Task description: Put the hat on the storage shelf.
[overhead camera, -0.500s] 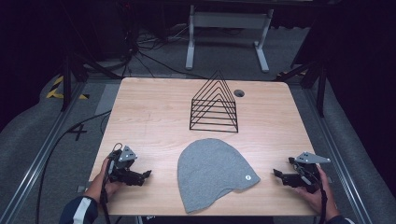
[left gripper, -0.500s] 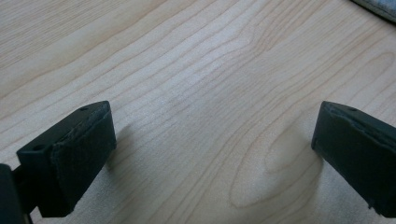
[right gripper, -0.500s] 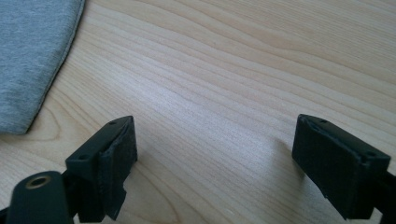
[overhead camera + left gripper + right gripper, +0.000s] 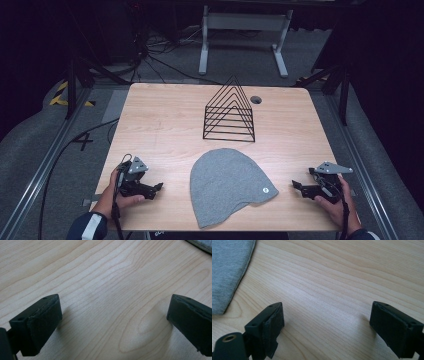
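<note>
High view shows almost no change from a moment ago: your hands sit where they were, so the work has not started. The hat [image 4: 229, 185] lies flat near the table's [image 4: 165, 125] front edge, with the rack [image 4: 230, 112] at its 12 o'clock. Your left claw [image 4: 157, 188] waits at the hat's 9 o'clock, your right claw [image 4: 295, 186] at its 3 o'clock. Both are spread wide apart, holding nothing, touching no hat.

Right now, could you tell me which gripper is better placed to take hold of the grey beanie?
Probably the right gripper: its open jaws face the grey beanie from slightly nearer than the left gripper.
</note>
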Available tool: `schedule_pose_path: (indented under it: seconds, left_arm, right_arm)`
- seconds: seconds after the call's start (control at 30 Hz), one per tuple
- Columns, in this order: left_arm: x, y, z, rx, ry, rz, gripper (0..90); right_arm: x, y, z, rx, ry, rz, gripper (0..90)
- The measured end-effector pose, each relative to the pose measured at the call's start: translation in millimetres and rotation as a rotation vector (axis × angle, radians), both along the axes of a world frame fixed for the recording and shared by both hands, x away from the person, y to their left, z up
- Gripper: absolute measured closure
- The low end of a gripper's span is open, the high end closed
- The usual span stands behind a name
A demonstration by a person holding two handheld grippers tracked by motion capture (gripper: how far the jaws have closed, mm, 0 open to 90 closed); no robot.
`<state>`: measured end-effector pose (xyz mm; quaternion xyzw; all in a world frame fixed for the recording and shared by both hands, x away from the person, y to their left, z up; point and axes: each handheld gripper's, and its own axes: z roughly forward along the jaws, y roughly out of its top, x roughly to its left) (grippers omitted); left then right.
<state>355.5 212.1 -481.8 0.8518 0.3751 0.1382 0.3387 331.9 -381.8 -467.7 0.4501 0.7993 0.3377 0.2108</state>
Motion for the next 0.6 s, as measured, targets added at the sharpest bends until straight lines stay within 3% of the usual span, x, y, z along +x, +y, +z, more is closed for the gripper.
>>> schedule_pose_path:
  seconds: [0.03,0.07,0.2,0.3,0.37,0.47,0.53,0.6]
  left_arm:
    - [1.3,0.1,0.9,0.020,-0.017,-0.010,0.4]
    - [0.3,-2.1,0.8,0.003,0.007,-0.001,0.4]
    - [2.1,-7.7,3.8,0.017,0.016,-0.022,3.7]
    - [5.2,-12.5,4.9,0.009,0.006,-0.055,9.2]
    - [5.8,-14.6,7.0,0.003,0.013,-0.065,16.0]
    - [4.0,-19.8,8.6,-0.009,0.017,-0.077,24.9]
    - [0.4,-27.5,11.8,-0.044,0.004,-0.110,25.8]
    - [-2.8,-36.5,16.0,-0.051,-0.012,-0.130,26.0]
  right_arm:
    - [0.4,0.6,0.2,0.002,0.001,-0.002,12.4]
    - [1.0,1.3,0.1,0.005,0.001,-0.002,12.5]
    - [4.8,2.0,1.8,-0.009,0.014,0.027,15.2]
    - [9.3,4.0,9.0,-0.050,0.080,0.060,17.5]
    - [12.2,4.9,12.2,-0.071,0.101,0.106,22.2]
    - [17.7,7.6,13.5,-0.071,0.094,0.130,28.3]
    - [23.3,13.2,16.6,-0.055,0.092,0.164,33.6]
    - [27.6,20.5,22.1,-0.042,0.064,0.188,37.3]
